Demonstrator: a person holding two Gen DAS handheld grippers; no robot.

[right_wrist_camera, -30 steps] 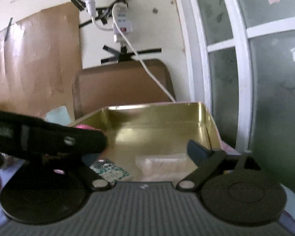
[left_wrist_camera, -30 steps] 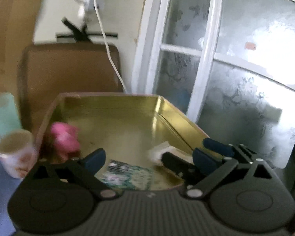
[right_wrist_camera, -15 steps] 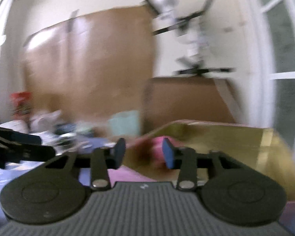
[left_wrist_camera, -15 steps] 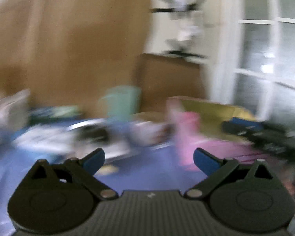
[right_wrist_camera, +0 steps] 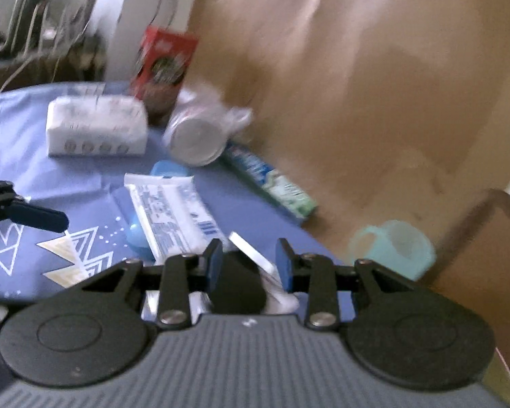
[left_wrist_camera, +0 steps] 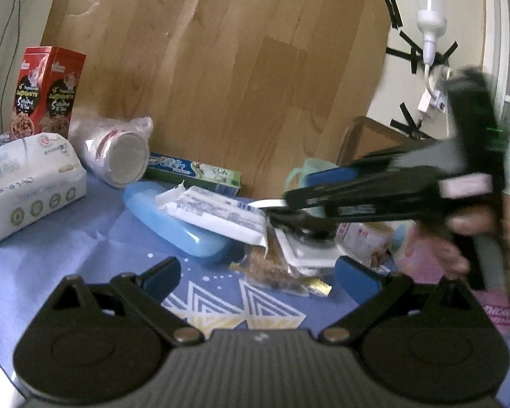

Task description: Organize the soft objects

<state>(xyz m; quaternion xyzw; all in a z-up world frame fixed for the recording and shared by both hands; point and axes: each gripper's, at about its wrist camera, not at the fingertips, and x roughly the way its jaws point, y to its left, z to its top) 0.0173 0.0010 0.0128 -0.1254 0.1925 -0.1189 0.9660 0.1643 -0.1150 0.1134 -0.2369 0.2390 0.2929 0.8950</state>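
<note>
Right tongs [right_wrist_camera: 249,261], narrow after just closing, have a thin white strip [right_wrist_camera: 242,243] between them; whether they pinch it I cannot tell. Left tongs [left_wrist_camera: 258,272] gape wide, empty, above the bench [left_wrist_camera: 85,255]. Just beyond, a white packet [left_wrist_camera: 217,214] lies on a blue case [left_wrist_camera: 187,238].

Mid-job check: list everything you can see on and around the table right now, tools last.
snack box: one, red, upright, back left
tissue pack: one, white, in front of the snack box
cup stack: one, white, plastic-wrapped, on its side
toothpaste box: one, blue-green, against the board
case: one, blue, centre
packet: one, white, lying on the case
snack bag: one, brown, right of the case
mug: one, teal, back right
tablecloth: one, blue, patterned
board: one, wood-look, behind everything
left tool: open, empty
right tool: jaws just closed partway, gripping nothing
hand: one, blurred, holding the right tool
</note>
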